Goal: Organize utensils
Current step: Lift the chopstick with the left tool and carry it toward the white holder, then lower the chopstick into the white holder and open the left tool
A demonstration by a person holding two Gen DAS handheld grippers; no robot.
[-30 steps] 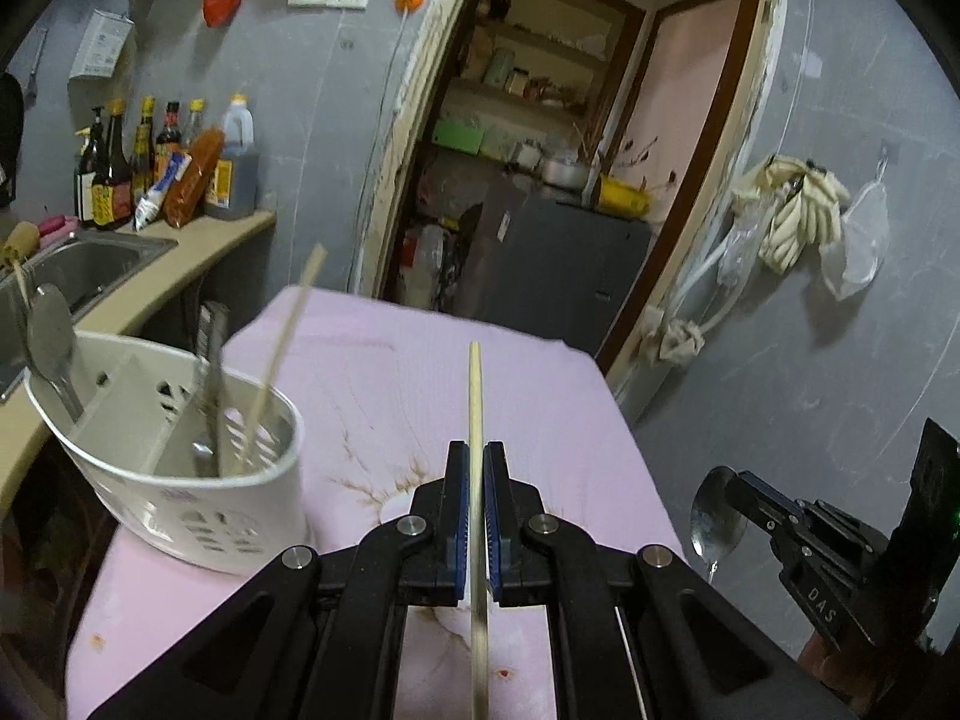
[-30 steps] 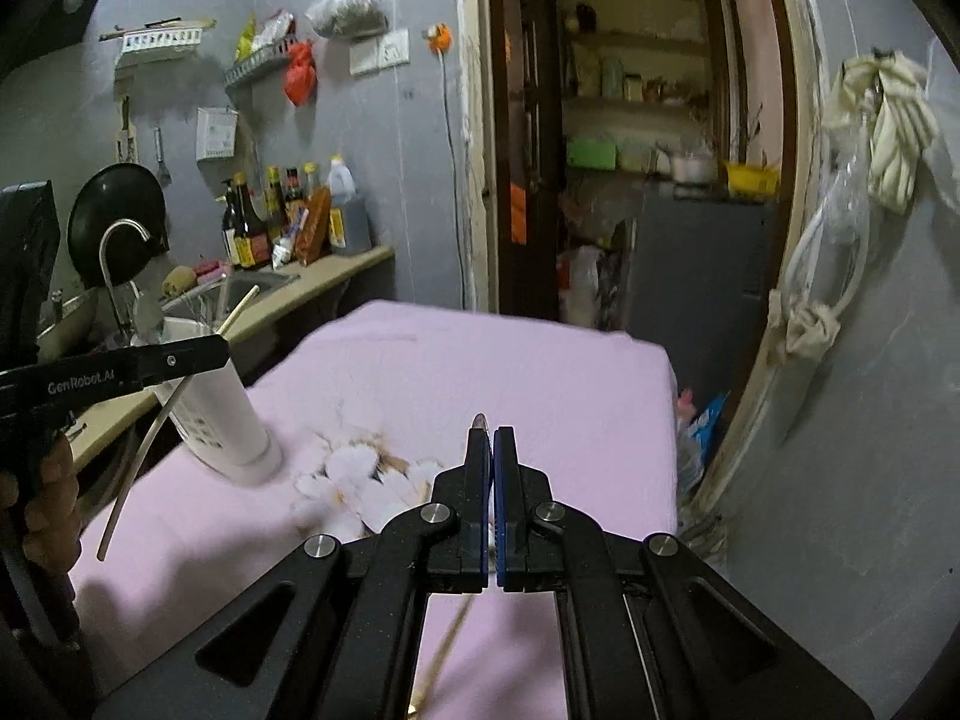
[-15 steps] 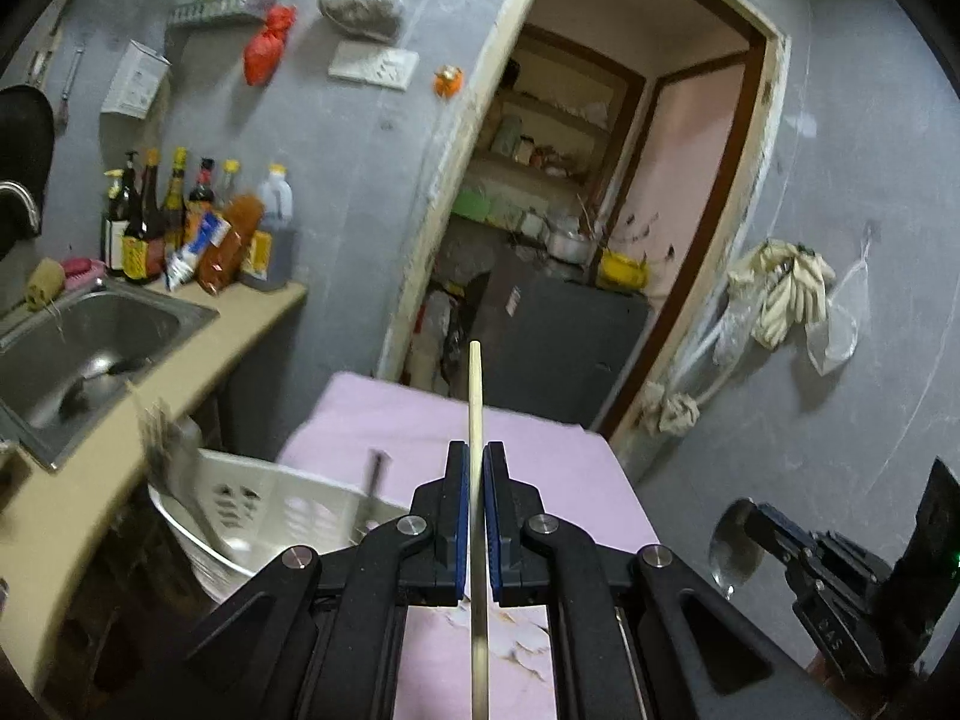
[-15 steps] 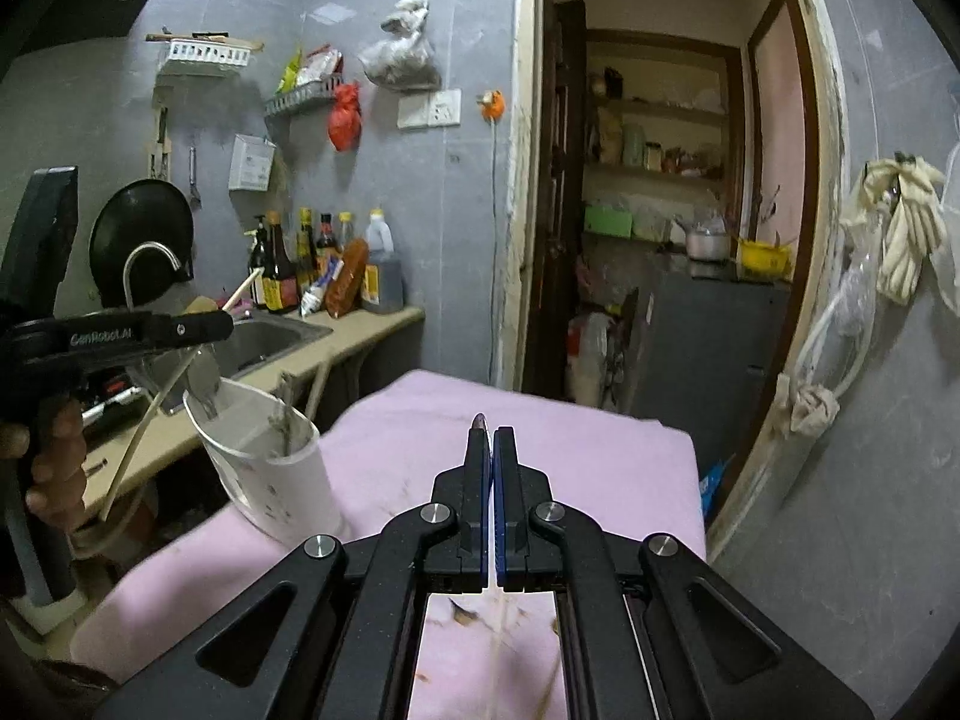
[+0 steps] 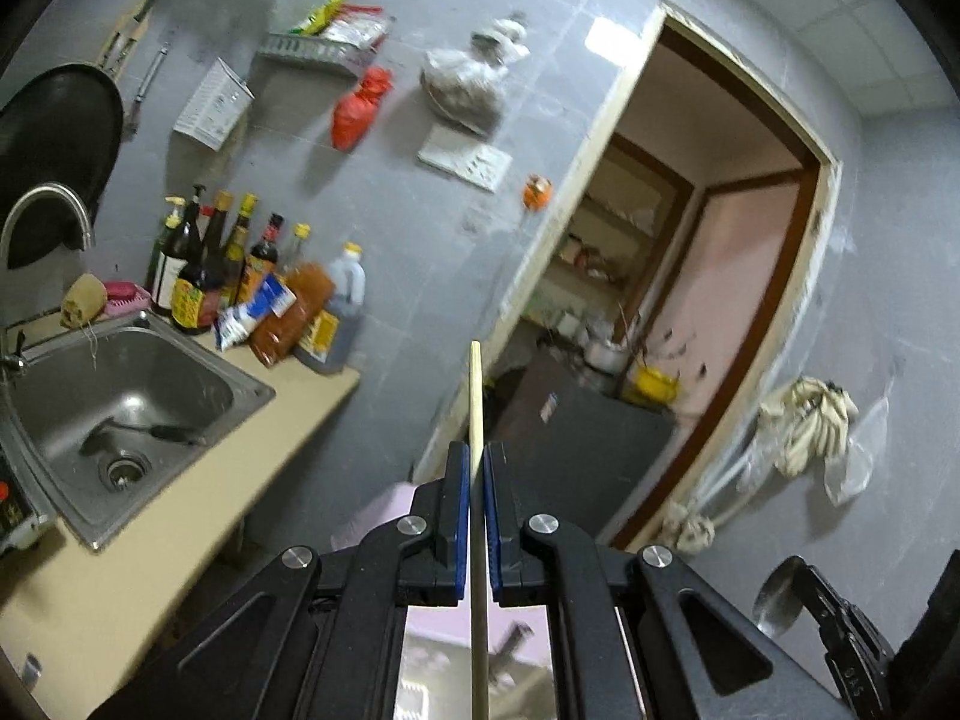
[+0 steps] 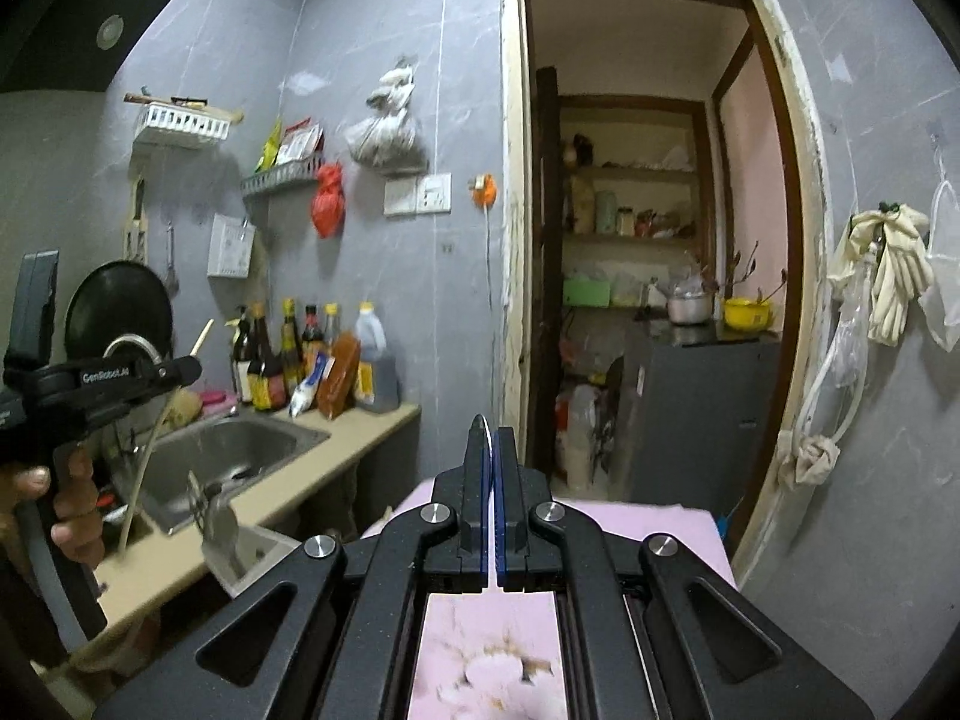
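Left gripper [image 5: 474,510] jaws pinch a wooden chopstick [image 5: 476,396], tip sticking out ahead, raised above the sink [image 5: 120,396]. Right gripper [image 6: 494,480] jaws clamp a metal spoon [image 5: 777,597], bowl visible from the left view, above the pink desk [image 6: 648,525].

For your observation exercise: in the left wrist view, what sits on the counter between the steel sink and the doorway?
A cluster of sauce bottles, leaning packets and a large jug stands between the sink and the doorway; the left wrist view shows it.
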